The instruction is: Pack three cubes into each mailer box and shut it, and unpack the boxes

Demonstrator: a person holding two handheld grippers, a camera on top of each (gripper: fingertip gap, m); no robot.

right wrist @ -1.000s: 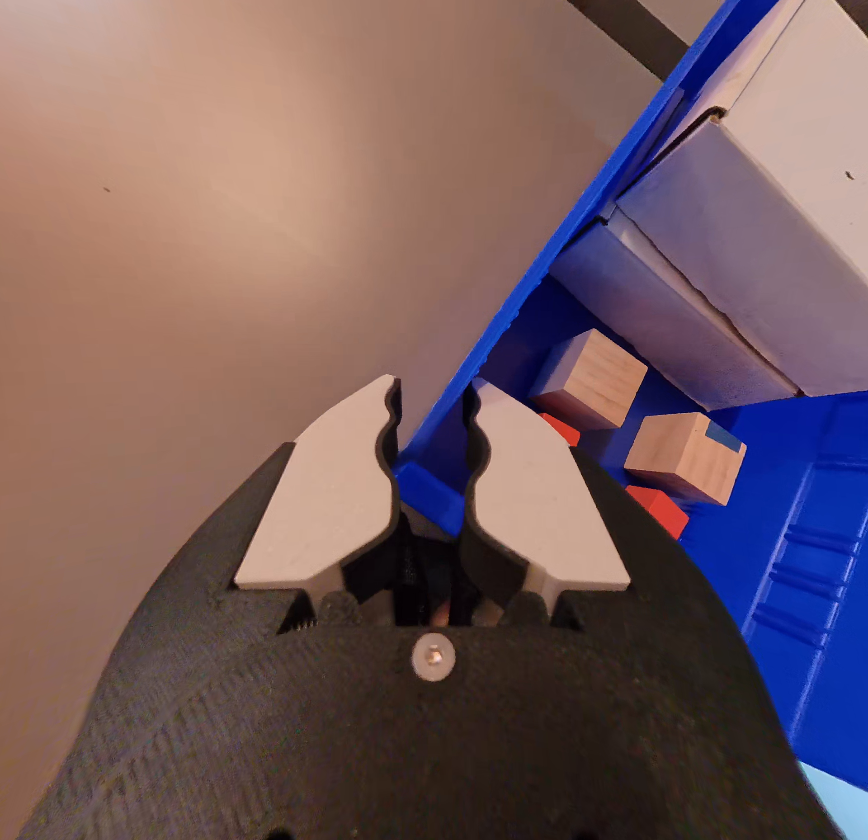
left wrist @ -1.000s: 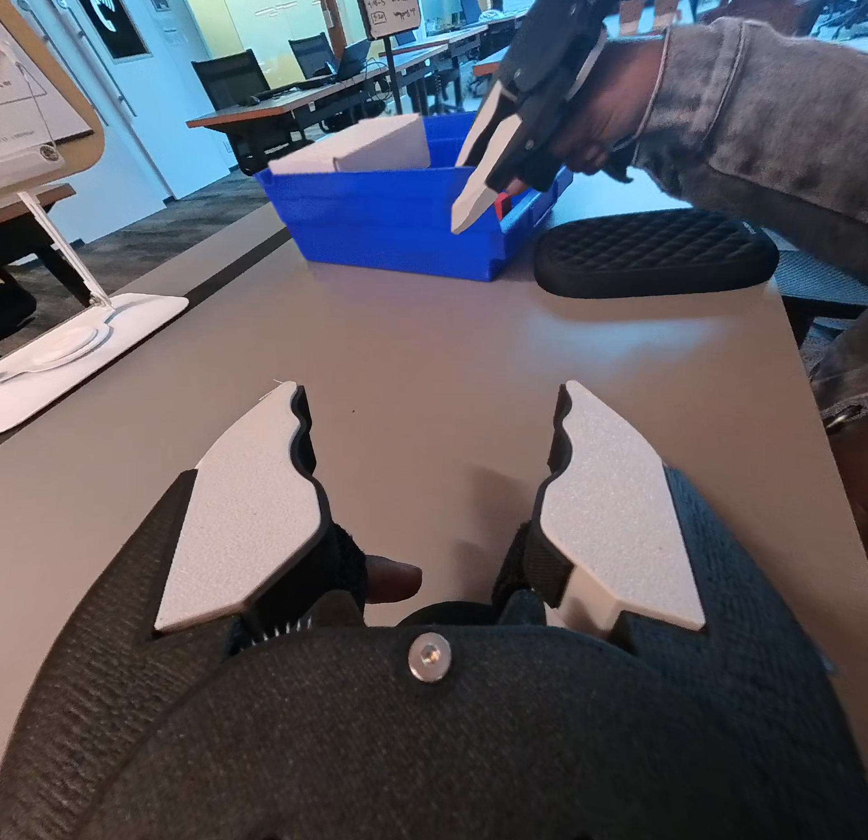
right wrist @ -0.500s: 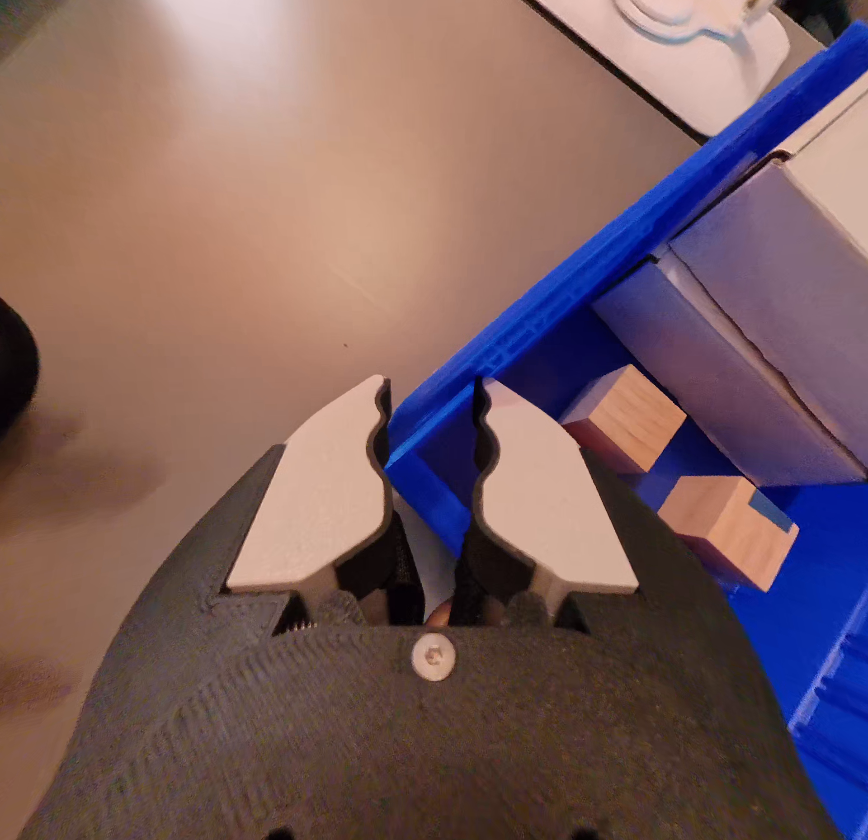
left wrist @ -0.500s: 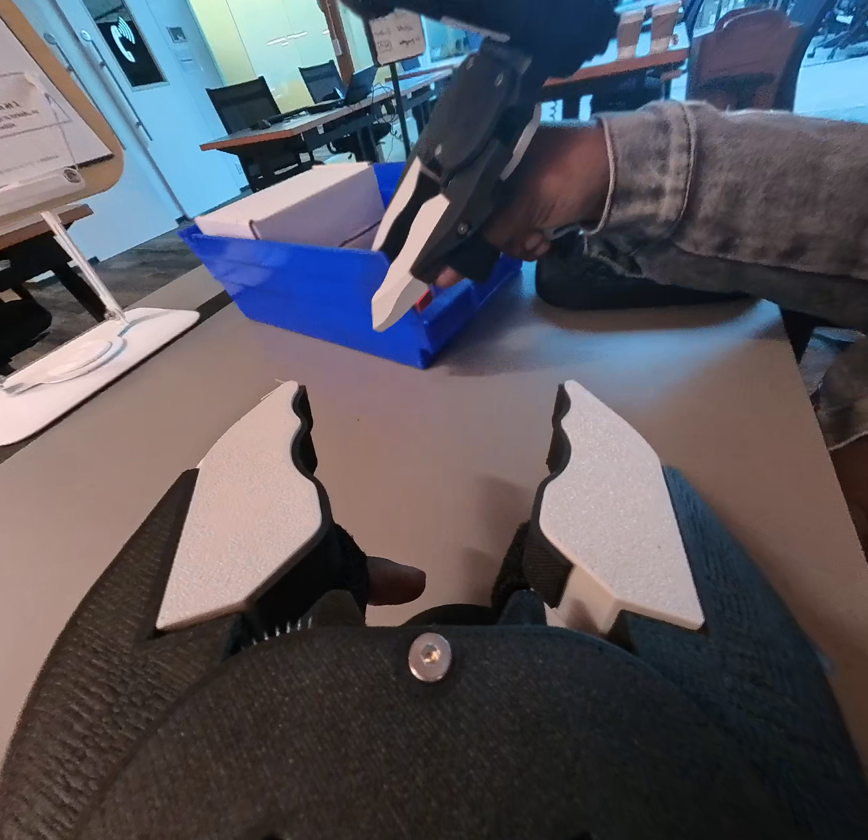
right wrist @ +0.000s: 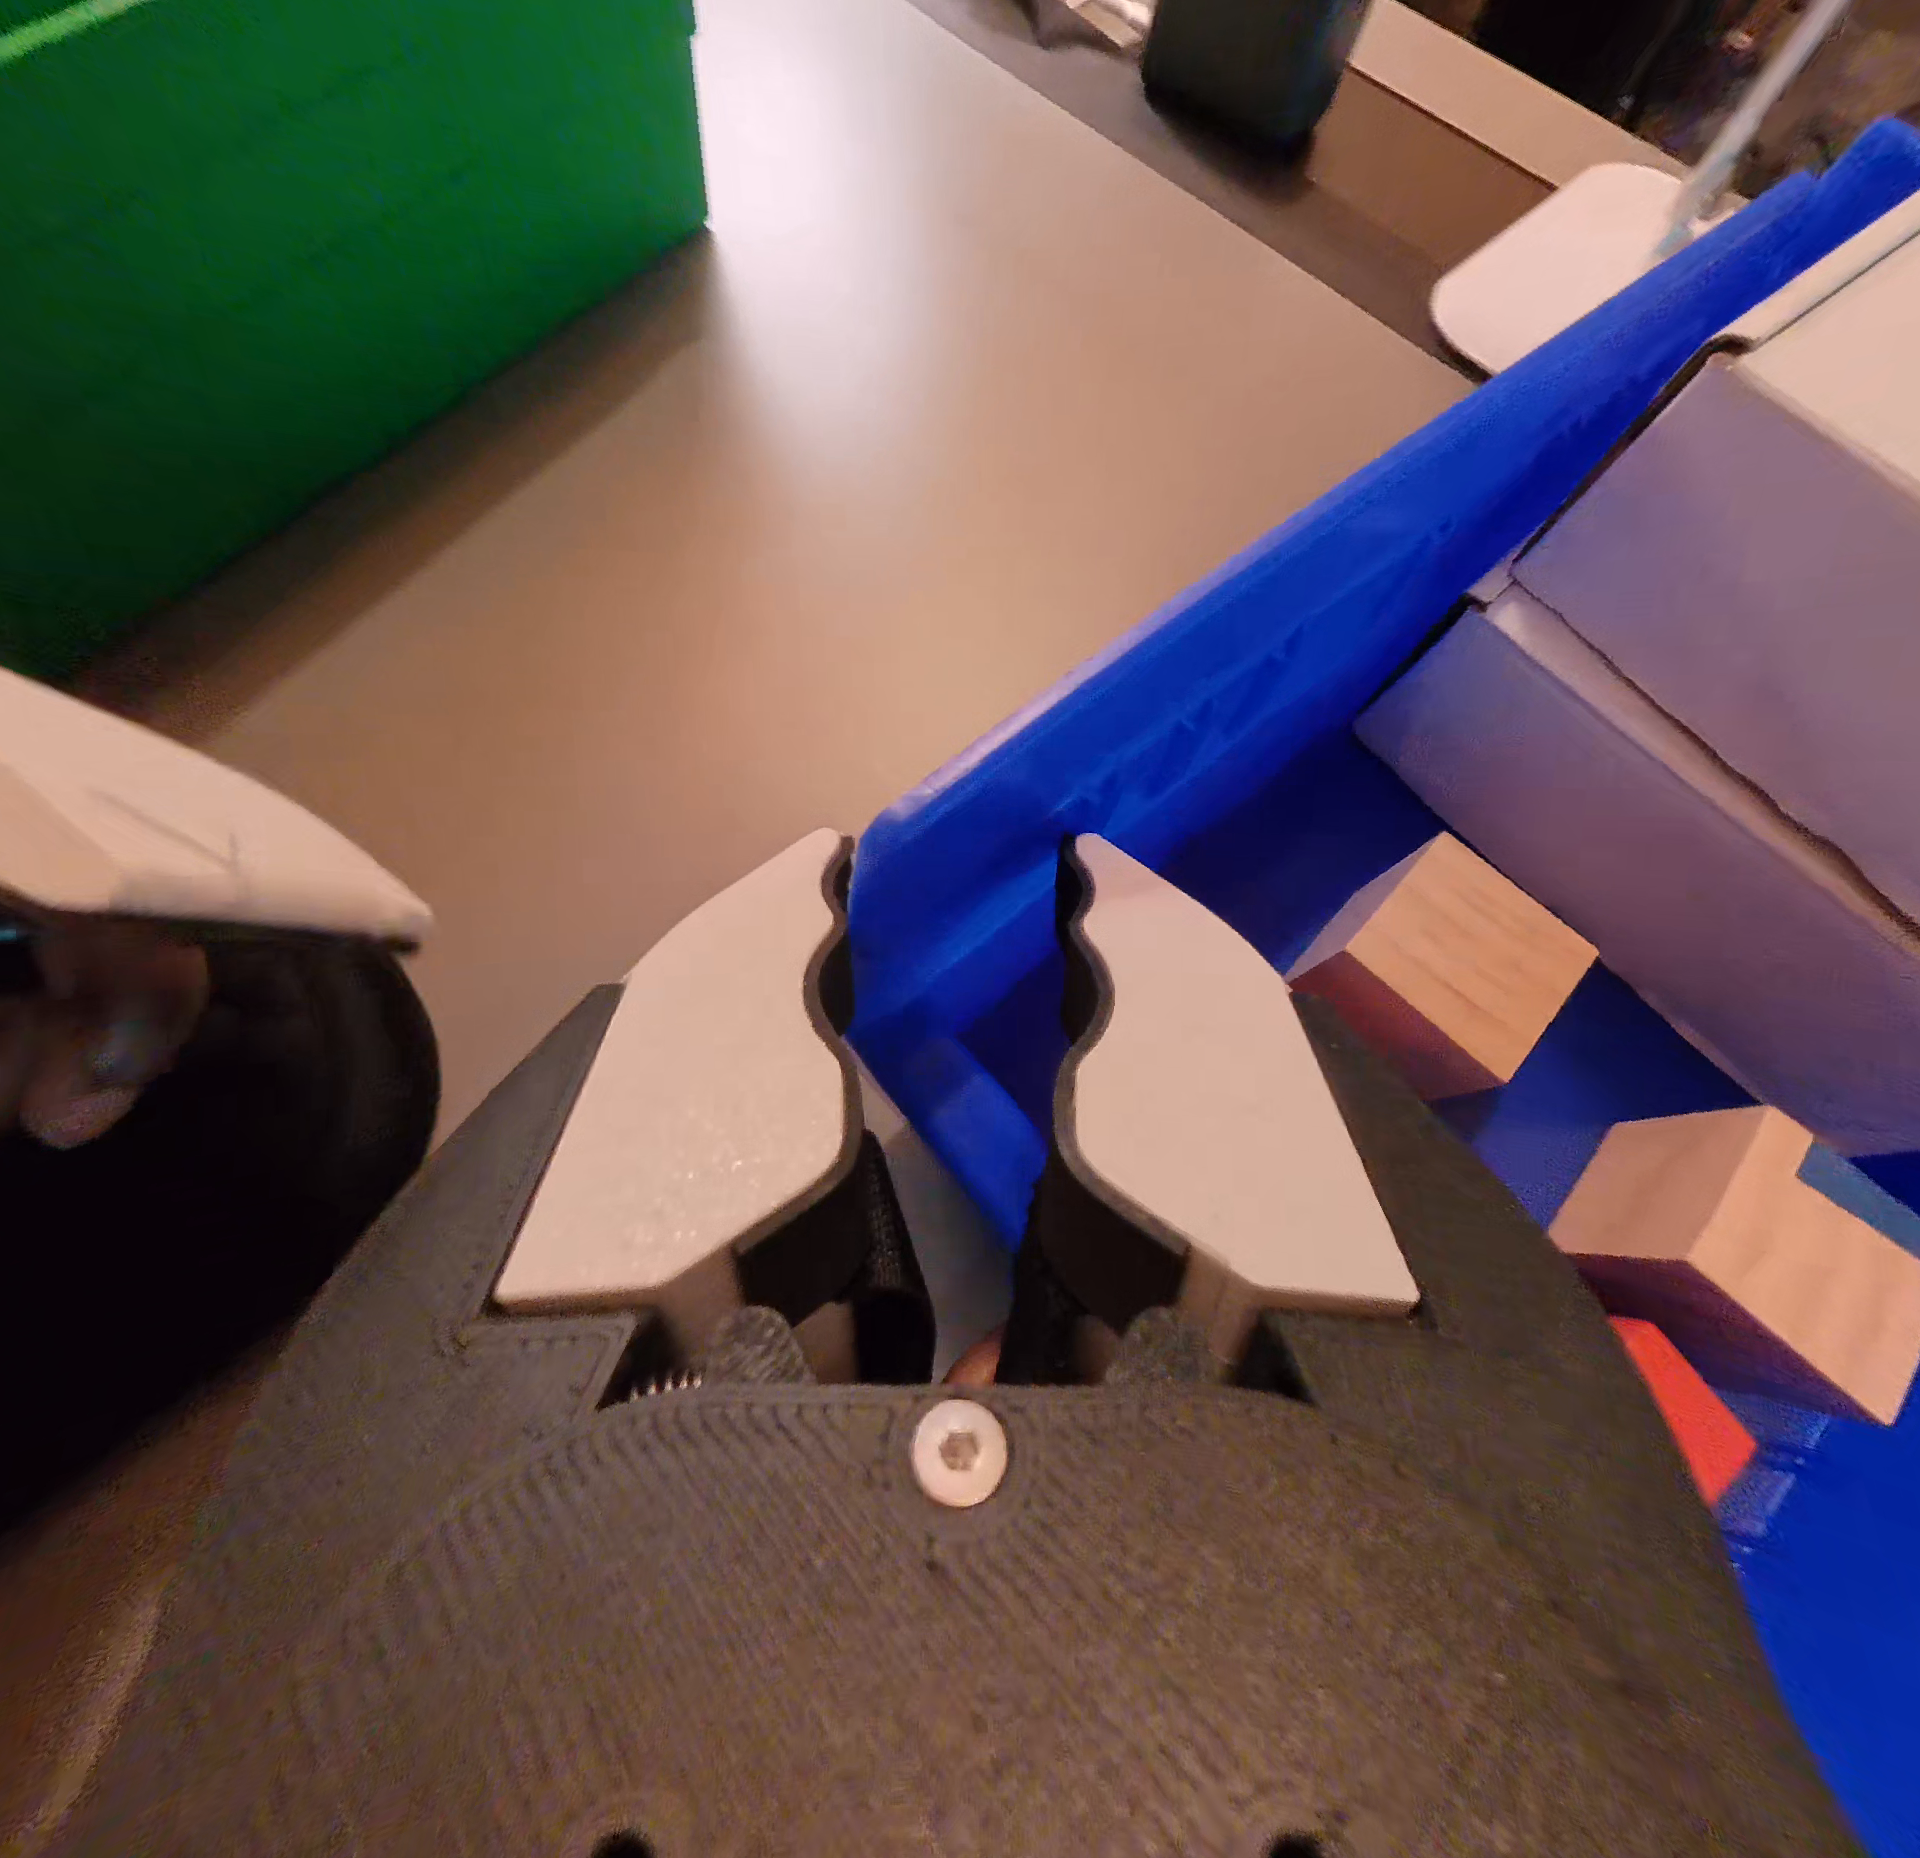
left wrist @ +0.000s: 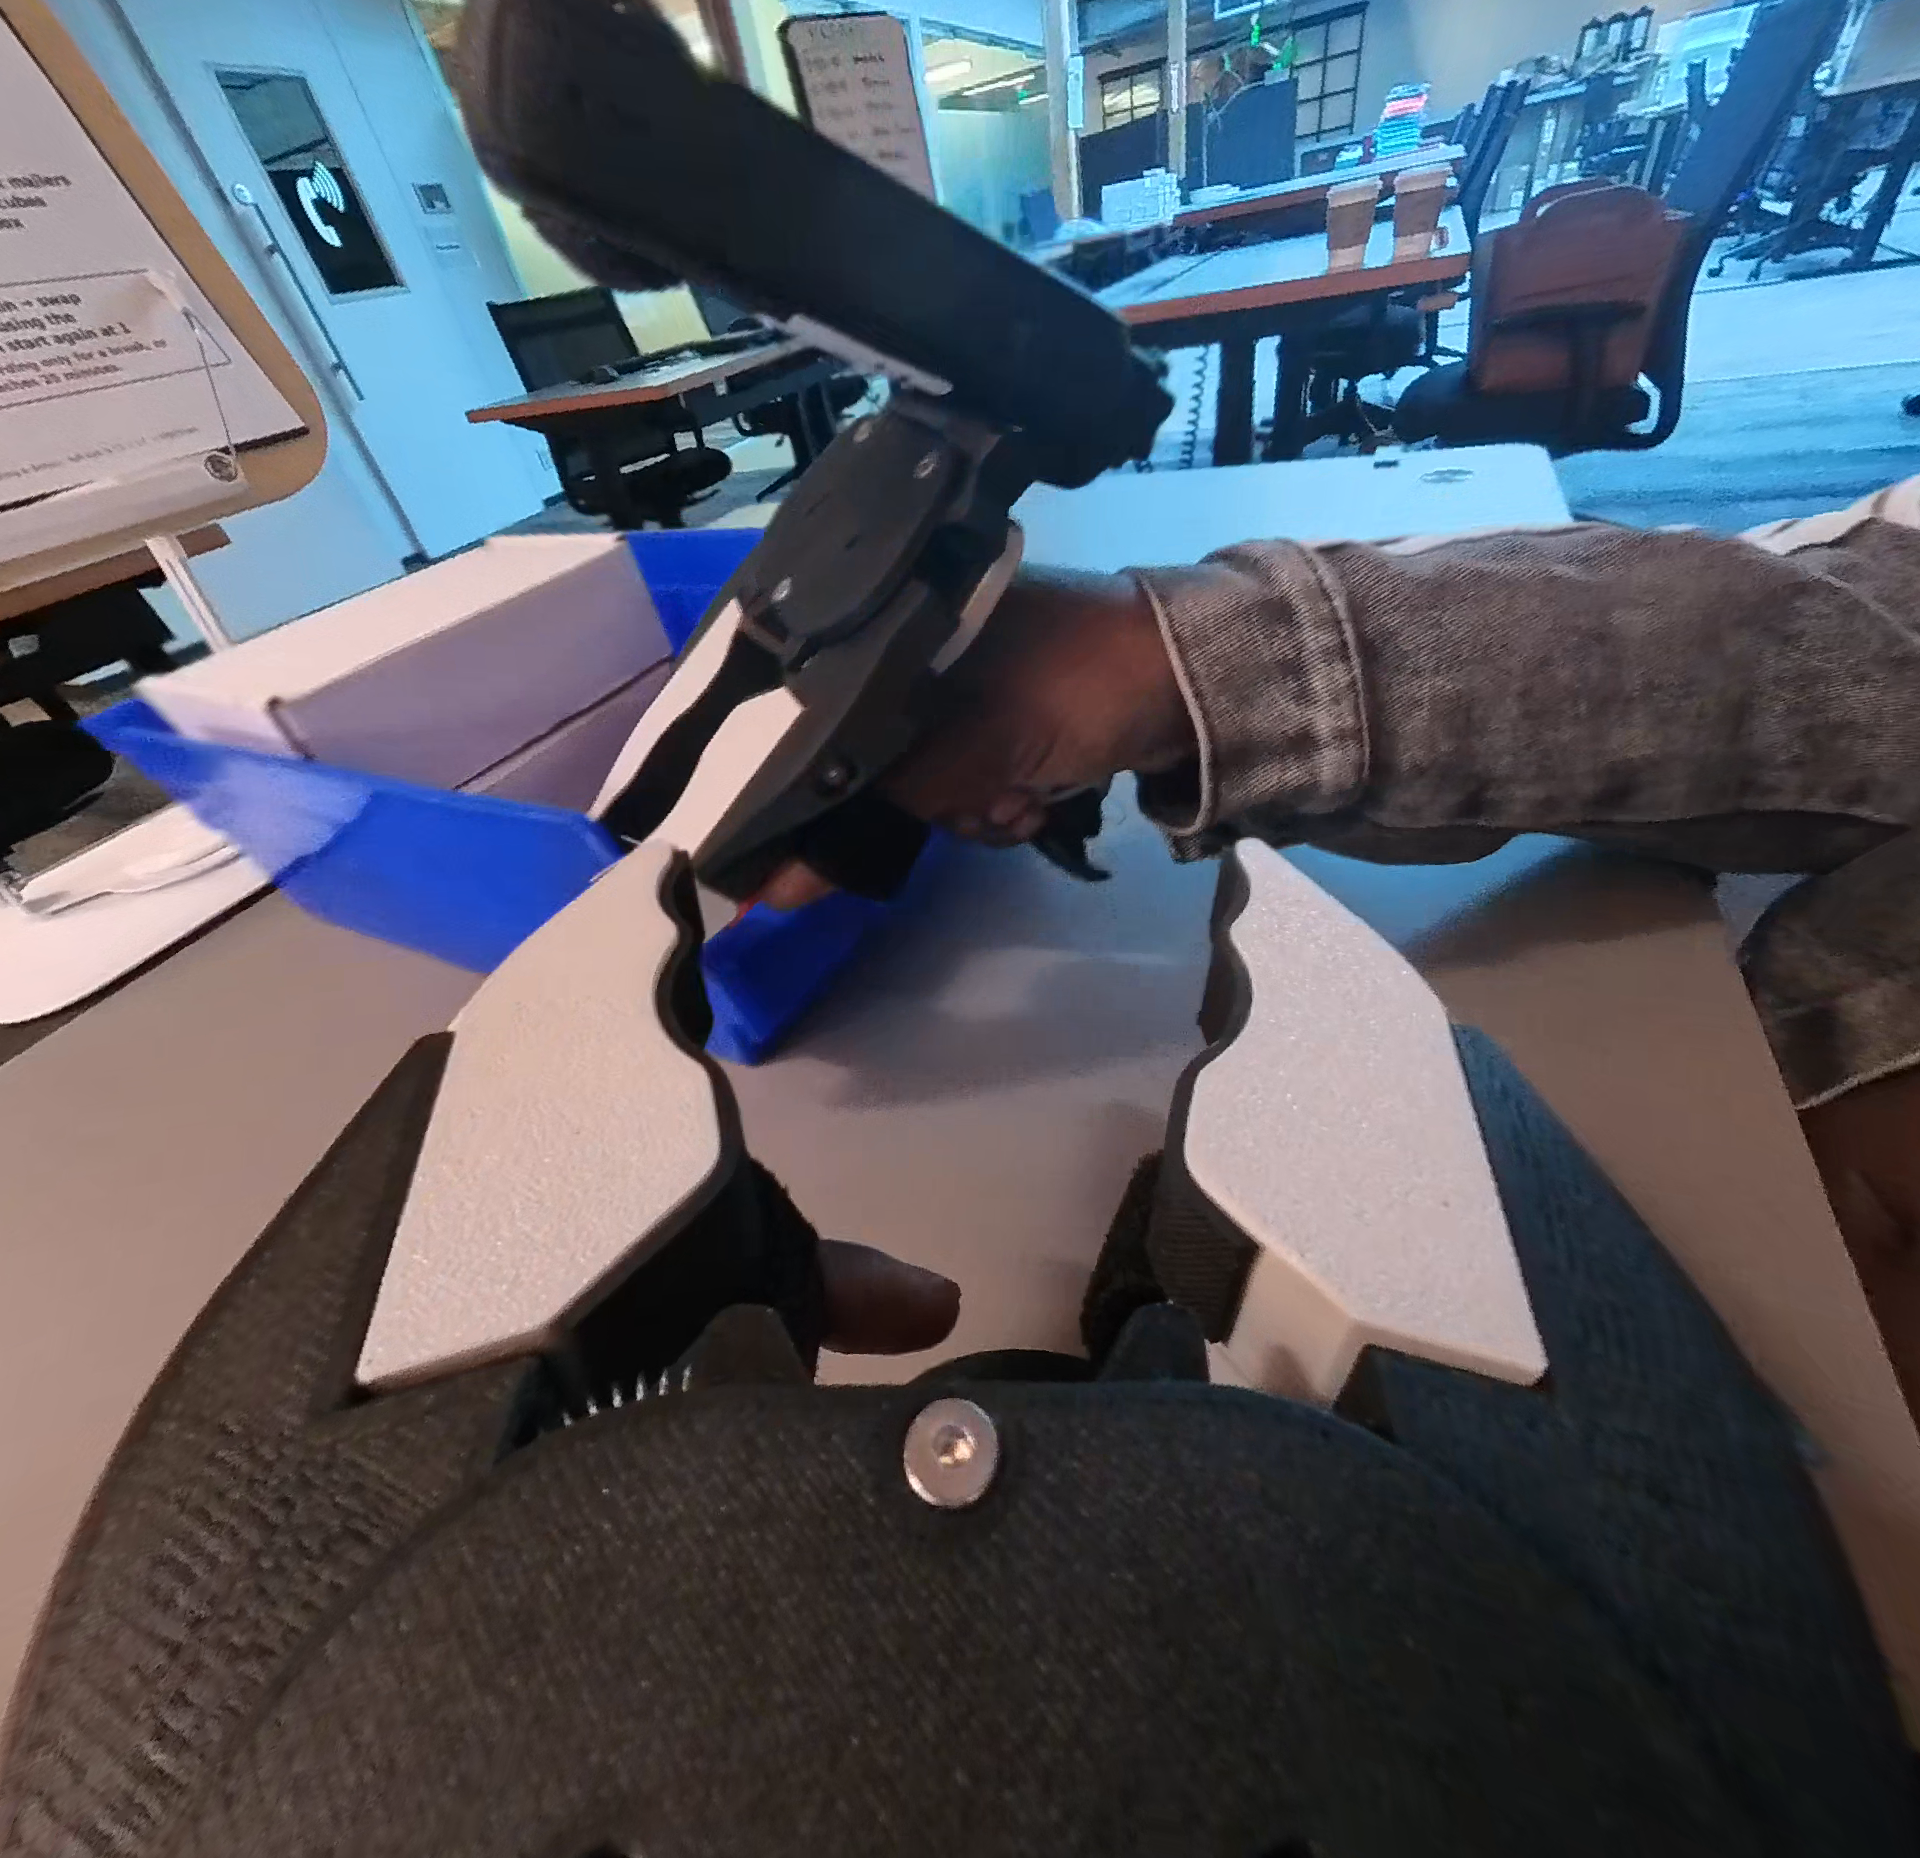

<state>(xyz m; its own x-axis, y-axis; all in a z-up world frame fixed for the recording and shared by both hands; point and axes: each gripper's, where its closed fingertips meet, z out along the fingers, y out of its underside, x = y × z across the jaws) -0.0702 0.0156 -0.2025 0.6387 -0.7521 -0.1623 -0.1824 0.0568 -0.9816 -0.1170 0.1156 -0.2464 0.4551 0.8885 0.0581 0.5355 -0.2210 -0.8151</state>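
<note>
Two white mailer boxes lie stacked in the blue bin on the grey table, wooden cubes beside them. Clamped on the bin's corner wall is the right gripper; the left gripper hovers wide open and empty nearby. Printed text shows on a sign, a green box stands beyond.

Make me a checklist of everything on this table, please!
Surface: grey table, mostly bare.
Job's things: blue bin holding white mailer boxes and wooden cubes.
Clutter: green box; white stand base.
Grippers: right gripper clamps the bin's corner; left gripper open, empty.
Cables: nothing seen.
Surroundings: office desks and chairs.
</note>
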